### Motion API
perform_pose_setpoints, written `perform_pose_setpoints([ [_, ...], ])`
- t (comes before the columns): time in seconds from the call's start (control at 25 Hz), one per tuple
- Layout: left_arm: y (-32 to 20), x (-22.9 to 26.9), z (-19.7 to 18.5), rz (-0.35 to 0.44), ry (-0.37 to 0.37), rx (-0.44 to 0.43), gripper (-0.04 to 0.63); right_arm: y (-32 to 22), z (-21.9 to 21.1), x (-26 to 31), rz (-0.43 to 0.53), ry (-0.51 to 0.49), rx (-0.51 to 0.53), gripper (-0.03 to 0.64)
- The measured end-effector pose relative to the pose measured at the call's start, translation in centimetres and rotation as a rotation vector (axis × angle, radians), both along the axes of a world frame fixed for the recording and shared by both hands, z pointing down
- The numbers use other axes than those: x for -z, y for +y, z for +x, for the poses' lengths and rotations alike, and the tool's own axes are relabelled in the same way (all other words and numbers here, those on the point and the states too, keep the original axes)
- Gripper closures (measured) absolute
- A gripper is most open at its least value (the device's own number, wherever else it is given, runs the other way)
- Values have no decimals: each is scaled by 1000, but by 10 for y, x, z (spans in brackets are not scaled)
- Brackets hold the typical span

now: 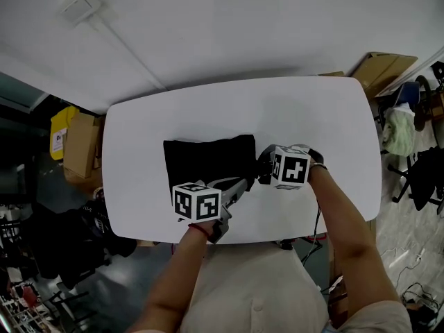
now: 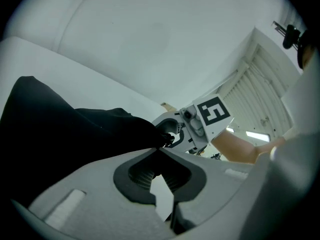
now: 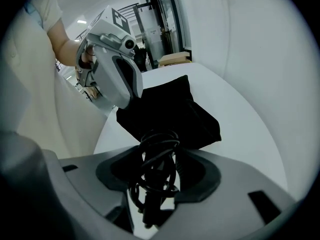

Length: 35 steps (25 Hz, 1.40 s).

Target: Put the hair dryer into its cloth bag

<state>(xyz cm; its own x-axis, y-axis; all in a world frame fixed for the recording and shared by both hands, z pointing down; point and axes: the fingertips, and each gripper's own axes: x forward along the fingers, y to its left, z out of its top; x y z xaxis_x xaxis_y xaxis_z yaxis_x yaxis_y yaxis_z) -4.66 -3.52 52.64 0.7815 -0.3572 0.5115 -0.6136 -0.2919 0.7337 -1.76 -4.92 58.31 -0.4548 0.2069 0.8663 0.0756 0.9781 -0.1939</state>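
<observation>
I'm pinching the cloth bag (image 1: 205,159) at its mouth with my left gripper (image 2: 158,153). My right gripper (image 1: 263,172) is clasping the coiled cord (image 3: 159,146). The hair dryer's body, unseen, is probably already inside; the cord remains.

Upper and right of head view: white table (image 1: 326,116) is lying bare, room to pass. Centre: black cloth bag (image 1: 208,159) is blocking. At its lower-right corner left gripper (image 1: 244,182) and right gripper (image 1: 263,173) are crowding close together; coiled cord (image 3: 157,154) is filling the right one's jaws.
</observation>
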Motion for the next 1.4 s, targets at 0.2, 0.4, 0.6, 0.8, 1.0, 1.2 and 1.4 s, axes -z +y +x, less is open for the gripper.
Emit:
perform_pose_setpoints([
  [0.2, 1, 9, -2, 7, 40, -4, 576, 4, -22, 2, -98, -91, -98, 394],
  [0.4, 11, 20, -14, 28, -7, -105, 576, 11, -25, 14, -217, -224, -242, 400],
  [0.6, 25, 24, -37, 4, -83, -245, 575, 13, -23, 31, -258, -275, -284, 402],
  [0.8, 40, 30, -32, -9, -40, -324, 576, 17, -33, 40, -264, -285, -310, 402],
  [1.0, 47, 34, -18, -9, 22, -322, 575, 31, -45, 35, -228, -273, -277, 402],
  [1.2, 32, 37, -31, 23, 4, -260, 576, 46, -54, 35, -209, -278, -194, 402],
  [1.4, 41, 53, -13, 83, 53, -354, 575, 45, -69, 33, -206, -327, -226, 402],
])
